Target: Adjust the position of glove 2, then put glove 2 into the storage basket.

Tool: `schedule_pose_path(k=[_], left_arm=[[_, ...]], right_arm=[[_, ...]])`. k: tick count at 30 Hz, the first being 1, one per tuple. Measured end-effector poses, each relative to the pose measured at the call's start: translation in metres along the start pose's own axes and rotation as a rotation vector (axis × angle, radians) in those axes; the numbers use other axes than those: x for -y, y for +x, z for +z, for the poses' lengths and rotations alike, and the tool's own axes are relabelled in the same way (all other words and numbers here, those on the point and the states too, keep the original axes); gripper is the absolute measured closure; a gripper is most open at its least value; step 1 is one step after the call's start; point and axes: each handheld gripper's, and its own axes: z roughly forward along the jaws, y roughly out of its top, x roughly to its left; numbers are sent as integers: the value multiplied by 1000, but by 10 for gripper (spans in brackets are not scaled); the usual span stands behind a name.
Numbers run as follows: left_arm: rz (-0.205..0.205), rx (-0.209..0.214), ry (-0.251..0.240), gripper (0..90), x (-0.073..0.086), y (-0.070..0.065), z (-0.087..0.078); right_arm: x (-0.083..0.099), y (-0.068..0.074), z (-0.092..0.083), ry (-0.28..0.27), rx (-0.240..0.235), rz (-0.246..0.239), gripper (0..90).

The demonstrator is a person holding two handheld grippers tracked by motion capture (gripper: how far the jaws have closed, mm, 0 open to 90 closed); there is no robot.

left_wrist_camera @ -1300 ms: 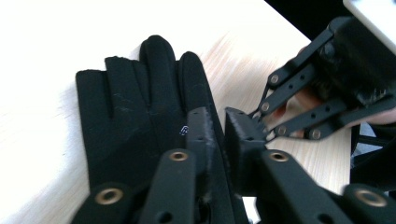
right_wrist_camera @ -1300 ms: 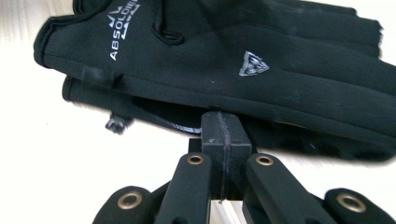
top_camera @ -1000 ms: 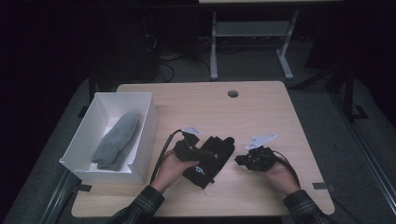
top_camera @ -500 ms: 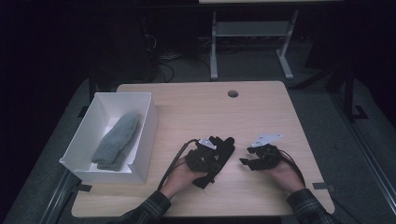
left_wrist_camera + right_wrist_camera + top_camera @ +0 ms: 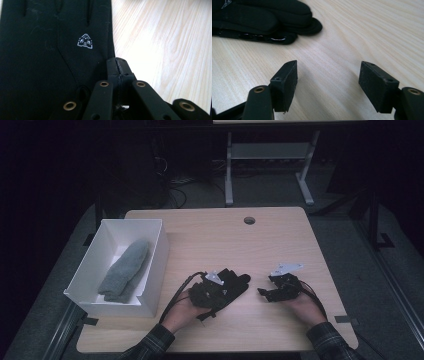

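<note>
Wooden worktop [image 5: 280,240]: black glove [image 5: 231,285] at 6 o'clock. Left claw [image 5: 117,65] pinched together on the glove's edge; its view reveals a white logo. Right claw [image 5: 328,82], palm-down at 3 o'clock of the glove, has just been opening, nothing between.

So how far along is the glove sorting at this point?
Done: one grey glove lies in the white box. In hand: the left gripper is shut on the edge of the black glove on the table; the right gripper, jaws just opening, holds nothing. Left, probably: carrying the black glove to the box.
</note>
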Motion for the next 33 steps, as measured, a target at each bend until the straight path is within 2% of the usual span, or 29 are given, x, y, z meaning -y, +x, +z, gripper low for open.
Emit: schedule_pose_path(k=[5, 10, 15, 16, 17, 18, 20, 22, 23, 24, 26, 28, 30, 32, 33], left_arm=[[23, -32, 20, 893, 7, 0, -8], [38, -29, 27, 850, 10, 1, -13], [66, -38, -6, 683, 7, 1, -18], [83, -39, -12, 647, 6, 3, -20], [68, -37, -33, 618, 6, 2, -21], [91, -38, -37, 585, 5, 5, -24], [89, -37, -64, 514, 5, 7, -27], [106, -41, -87, 457, 4, 11, -31], [105, -49, -109, 433, 4, 12, -32], [130, -65, -114, 410, 4, 15, -35], [127, -80, -142, 354, 3, 16, -36], [151, -93, -138, 295, 2, 20, -36], [151, -104, -149, 256, 1, 22, -33], [172, -110, -141, 217, -1, 26, -31], [164, -112, -151, 208, -1, 26, -29]], right_arm=[[2, -2, 1, -15, -11, 14, 298], [3, -1, 2, -22, -11, 21, 278], [6, -1, 4, -59, -15, 21, 246], [7, -1, 4, -67, -15, 17, 246], [7, -1, 4, -67, -14, 17, 245], [7, -1, 4, -67, -14, 17, 243], [7, -1, 5, -66, -13, 17, 241], [6, -1, 5, -63, -13, 21, 239], [6, -1, 5, -62, -13, 21, 239], [6, -1, 5, -62, -13, 21, 238], [6, 0, 5, -62, -12, 22, 238], [6, 0, 5, -62, -11, 23, 238], [6, 0, 5, -62, -11, 23, 238], [6, 0, 5, -61, -11, 23, 238], [6, 0, 5, -62, -11, 25, 238]])
